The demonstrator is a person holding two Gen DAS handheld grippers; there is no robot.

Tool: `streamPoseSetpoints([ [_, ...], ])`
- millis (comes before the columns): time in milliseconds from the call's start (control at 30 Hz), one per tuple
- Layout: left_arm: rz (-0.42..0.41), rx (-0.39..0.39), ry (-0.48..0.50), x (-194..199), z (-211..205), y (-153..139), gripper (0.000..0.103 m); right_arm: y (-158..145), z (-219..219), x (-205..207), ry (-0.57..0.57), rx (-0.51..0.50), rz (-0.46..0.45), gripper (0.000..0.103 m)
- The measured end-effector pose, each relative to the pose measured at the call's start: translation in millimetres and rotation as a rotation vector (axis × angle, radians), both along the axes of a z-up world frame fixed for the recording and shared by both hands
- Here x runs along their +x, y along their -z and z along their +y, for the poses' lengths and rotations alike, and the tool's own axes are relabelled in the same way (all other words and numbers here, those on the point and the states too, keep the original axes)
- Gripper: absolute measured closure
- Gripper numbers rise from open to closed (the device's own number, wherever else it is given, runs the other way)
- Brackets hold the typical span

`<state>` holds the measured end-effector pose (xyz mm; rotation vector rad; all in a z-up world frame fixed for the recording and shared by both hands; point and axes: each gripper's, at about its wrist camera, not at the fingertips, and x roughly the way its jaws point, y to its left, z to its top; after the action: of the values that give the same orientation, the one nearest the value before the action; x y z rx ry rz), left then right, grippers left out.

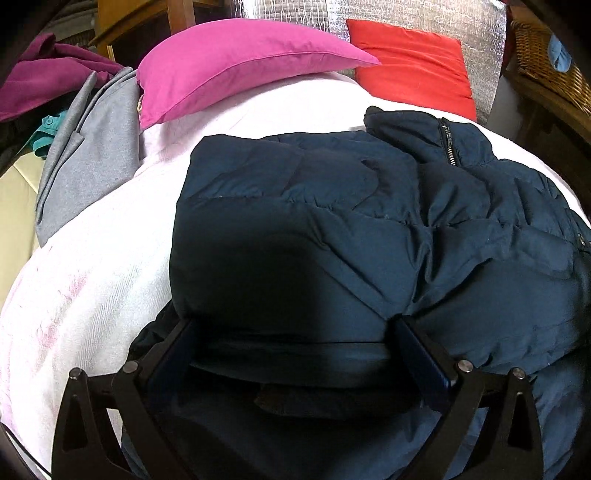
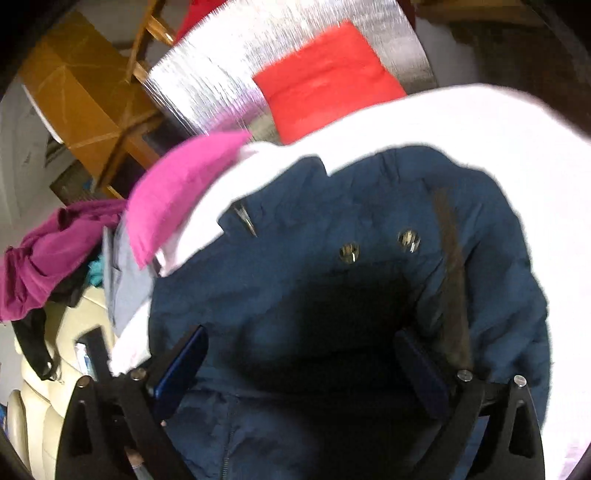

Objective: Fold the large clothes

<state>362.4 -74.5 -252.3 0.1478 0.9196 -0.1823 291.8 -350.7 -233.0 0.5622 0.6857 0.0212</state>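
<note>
While spread flat on a white-covered bed, one navy padded jacket, folded into a rough block, collar and zip at the far right corner. Left tool low over the near edge of that jacket, jaws spread wide, dark fabric lying between them but not pinched. Right tool likewise spread wide above the jacket, two metal snap studs just beyond its tips, nothing gripped; view somewhat blurred. Two pillows at the head of the bed: one pink pillow, one red pillow, the red one leaning on a silver quilted sheet. One grey garment draped over the left edge, a magenta cloth heaped beyond it. Bare white cover open to the left of the jacket and between jacket and pillows. Wicker basket off the far right. One cardboard box behind. No readable writing or labels anywhere.
</note>
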Motion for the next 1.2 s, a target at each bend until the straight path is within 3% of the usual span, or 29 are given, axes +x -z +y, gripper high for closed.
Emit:
streamPoseSetpoints([
  [67, -0.001, 0.0, 0.0, 0, 0, 0, 0.0, -5, -3, -4, 0.045, -0.09, 0.016, 0.012],
  [100, -0.002, 0.001, 0.0, 0, 0, 0, 0.0, -1, -7, -2, 0.062, -0.108, 0.048, 0.021],
  [133, -0.002, 0.002, 0.0, 1, 0, 0, 0.0, 5, -12, 1, 0.074, -0.098, 0.08, 0.043],
  [200, -0.004, 0.004, 0.0, 0, -1, 0, 0.0, 23, -21, 10, 0.096, -0.065, 0.168, 0.073],
  [233, -0.004, 0.002, 0.0, -1, -1, -1, 0.0, 31, -25, 15, 0.093, -0.047, 0.196, 0.075],
  [533, -0.015, -0.002, -0.004, 0, 1, 1, 0.0, 40, -21, 18, 0.099, -0.054, 0.169, 0.072],
  [667, -0.02, -0.005, -0.01, -2, 2, 0, 0.0, 40, -6, 17, 0.11, -0.141, 0.123, 0.065],
  [733, -0.026, -0.006, -0.012, -3, 2, 0, 0.0, 39, 3, 18, 0.079, -0.171, 0.081, 0.038],
  [800, -0.029, -0.012, -0.012, -3, 3, 0, 0.0, 38, 16, 21, 0.033, -0.225, 0.066, 0.019],
  [833, -0.029, -0.016, -0.012, -3, 3, 0, 0.0, 39, 21, 22, 0.03, -0.26, 0.066, 0.016],
  [1033, -0.015, -0.018, 0.002, -1, 5, -2, 0.0, 33, 16, 20, 0.068, -0.244, 0.068, 0.021],
  [1100, 0.007, 0.0, 0.012, 2, 4, -7, 0.0, 21, 12, 19, 0.064, -0.207, 0.074, 0.022],
  [1167, 0.022, 0.036, 0.035, 5, 2, -17, 0.0, 1, 3, 4, 0.067, -0.147, 0.016, 0.027],
  [1200, -0.005, 0.045, 0.034, 4, 4, -26, 0.0, -7, 1, -3, 0.087, -0.169, -0.002, 0.028],
])
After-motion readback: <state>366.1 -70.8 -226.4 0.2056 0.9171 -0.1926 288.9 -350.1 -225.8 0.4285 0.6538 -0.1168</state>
